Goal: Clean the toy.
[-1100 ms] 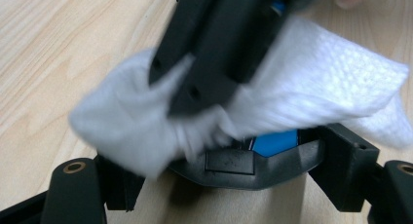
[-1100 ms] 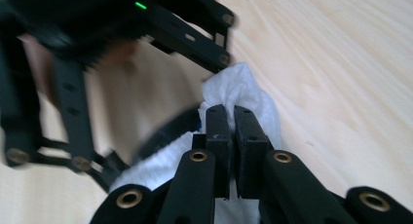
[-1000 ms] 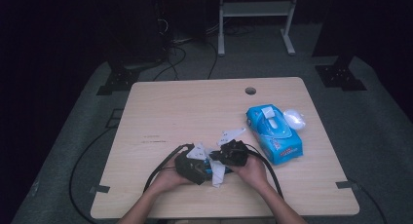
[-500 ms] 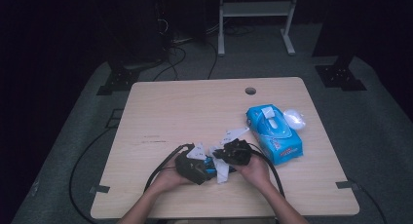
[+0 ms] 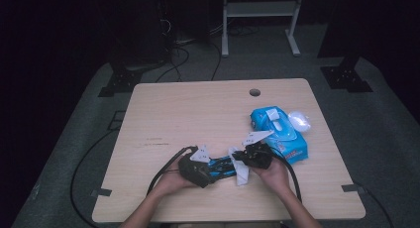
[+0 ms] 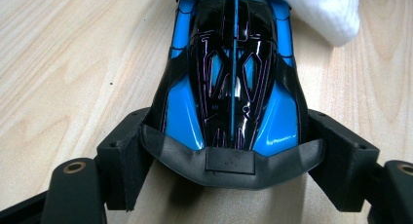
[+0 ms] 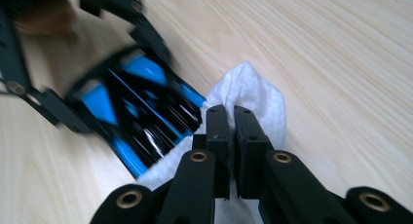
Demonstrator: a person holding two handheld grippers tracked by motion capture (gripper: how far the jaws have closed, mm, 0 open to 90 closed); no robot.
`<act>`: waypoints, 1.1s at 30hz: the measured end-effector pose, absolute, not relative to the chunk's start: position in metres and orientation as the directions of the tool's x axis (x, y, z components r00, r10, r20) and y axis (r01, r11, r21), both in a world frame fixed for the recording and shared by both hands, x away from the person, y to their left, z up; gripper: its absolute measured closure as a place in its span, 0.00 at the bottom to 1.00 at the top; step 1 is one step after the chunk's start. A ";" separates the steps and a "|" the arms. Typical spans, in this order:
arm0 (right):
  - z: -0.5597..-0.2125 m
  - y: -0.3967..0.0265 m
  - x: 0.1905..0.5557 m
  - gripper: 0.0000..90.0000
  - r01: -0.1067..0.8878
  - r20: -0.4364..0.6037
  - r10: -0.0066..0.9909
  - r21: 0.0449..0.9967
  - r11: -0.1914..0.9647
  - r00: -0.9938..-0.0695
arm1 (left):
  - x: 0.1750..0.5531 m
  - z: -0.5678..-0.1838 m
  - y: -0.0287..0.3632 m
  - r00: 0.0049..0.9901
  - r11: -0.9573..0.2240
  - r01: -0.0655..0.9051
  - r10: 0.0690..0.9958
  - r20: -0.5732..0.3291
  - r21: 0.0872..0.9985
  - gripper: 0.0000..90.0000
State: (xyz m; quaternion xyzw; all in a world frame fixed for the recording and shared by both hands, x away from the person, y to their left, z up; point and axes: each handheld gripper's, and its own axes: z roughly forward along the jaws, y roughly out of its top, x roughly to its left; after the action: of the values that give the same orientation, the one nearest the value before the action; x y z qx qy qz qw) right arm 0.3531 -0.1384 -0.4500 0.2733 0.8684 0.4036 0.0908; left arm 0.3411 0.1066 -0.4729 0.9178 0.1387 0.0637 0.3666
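Wipes pack [image 5: 278,134] lies on the counter [image 5: 198,114]; just beside it the left claw [image 6: 229,151] clamps a blue toy car [image 6: 231,83]. Right claw [image 7: 233,136], clenched on a white wipe [image 7: 253,95], presses it against the car's far end.

The tabletop [image 5: 198,114] lies bare across its far-left half and along the left edge, open for passing. Toward the right edge a blue wipes pack [image 5: 280,134] blocks the way. Near the front edge, the toy car [image 5: 223,167] and white wipe [image 5: 240,171] crowd the middle.
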 end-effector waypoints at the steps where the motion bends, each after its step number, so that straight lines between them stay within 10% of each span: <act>1: -0.450 -0.138 0.353 0.96 0.401 0.063 0.548 0.751 0.525 -0.834 | 0.341 -0.473 0.107 0.953 -0.693 0.208 0.301 0.015 0.691 0.27; 33: -0.453 -0.146 0.354 0.95 0.403 0.045 0.566 0.748 0.528 -0.823 | 0.341 -0.473 0.107 0.954 -0.698 0.205 0.300 0.020 0.686 0.27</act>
State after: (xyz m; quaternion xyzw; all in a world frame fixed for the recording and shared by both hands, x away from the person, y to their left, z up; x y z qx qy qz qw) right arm 0.3539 -0.1459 -0.4534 0.2791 0.8679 0.3979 0.1022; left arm 0.3406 0.1071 -0.4730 0.9190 0.1374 0.0652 0.3638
